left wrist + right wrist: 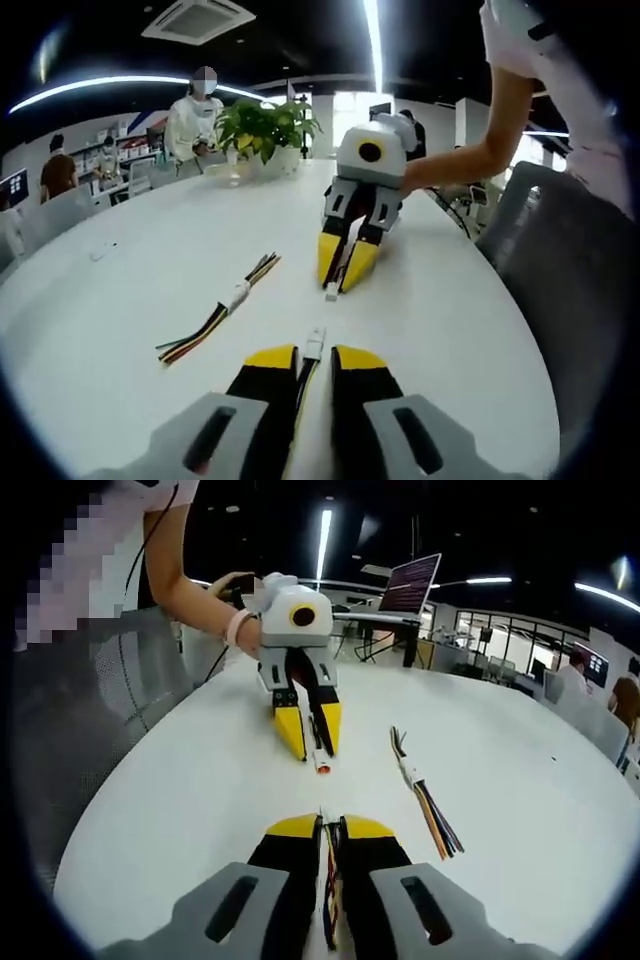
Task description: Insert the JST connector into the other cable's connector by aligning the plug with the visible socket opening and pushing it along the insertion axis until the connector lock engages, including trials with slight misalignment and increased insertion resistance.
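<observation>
Left tongs are clamped on a cable whose white plug pokes past the tips. Right tongs grip the other cable, its socket facing the plug, apart from it, just above the white tabletop. A spare cable lies beside. A plant stands beyond.
</observation>
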`<state>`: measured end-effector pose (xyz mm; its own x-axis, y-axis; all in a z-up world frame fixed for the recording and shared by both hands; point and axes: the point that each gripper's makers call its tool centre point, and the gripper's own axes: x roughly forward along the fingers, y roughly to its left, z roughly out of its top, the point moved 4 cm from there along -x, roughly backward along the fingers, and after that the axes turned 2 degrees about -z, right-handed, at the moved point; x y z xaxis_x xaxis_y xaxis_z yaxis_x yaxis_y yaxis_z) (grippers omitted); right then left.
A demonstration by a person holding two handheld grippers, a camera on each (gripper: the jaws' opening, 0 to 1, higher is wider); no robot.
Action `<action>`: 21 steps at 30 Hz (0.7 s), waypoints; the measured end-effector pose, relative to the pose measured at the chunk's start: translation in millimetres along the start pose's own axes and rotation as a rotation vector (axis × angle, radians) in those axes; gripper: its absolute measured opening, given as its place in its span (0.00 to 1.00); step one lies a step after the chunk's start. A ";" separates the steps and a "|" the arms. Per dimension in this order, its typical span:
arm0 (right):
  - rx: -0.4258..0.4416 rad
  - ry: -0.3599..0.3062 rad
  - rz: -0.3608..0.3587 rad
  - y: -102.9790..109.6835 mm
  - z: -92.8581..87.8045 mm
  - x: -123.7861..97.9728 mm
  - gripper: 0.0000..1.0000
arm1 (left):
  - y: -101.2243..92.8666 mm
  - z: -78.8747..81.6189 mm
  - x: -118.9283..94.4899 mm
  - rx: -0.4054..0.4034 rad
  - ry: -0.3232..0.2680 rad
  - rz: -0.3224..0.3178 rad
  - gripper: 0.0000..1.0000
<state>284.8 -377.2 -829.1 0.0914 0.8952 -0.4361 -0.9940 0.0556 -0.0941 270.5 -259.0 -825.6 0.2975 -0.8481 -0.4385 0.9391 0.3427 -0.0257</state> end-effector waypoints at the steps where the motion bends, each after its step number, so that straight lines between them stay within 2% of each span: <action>1: -0.001 -0.002 -0.005 -0.2 -0.1 -0.1 0.05 | -0.2 0.0 0.1 0.003 -0.001 -0.002 0.08; 8: 0.010 -0.002 -0.011 0.0 -0.8 -0.4 0.05 | -0.4 0.0 1.0 0.018 -0.012 -0.015 0.04; 11: 0.079 -0.019 -0.019 -3.0 -3.8 -1.4 0.04 | 0.7 0.3 1.3 0.026 -0.014 -0.023 0.04; 21: 0.109 -0.031 -0.039 -6.9 -6.6 -2.0 0.04 | 3.8 0.5 1.8 0.035 -0.028 -0.043 0.01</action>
<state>291.9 -382.3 -833.5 0.1294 0.9045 -0.4063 -0.9906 0.1363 -0.0121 274.7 -259.4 -826.1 0.2606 -0.8728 -0.4128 0.9566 0.2913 -0.0121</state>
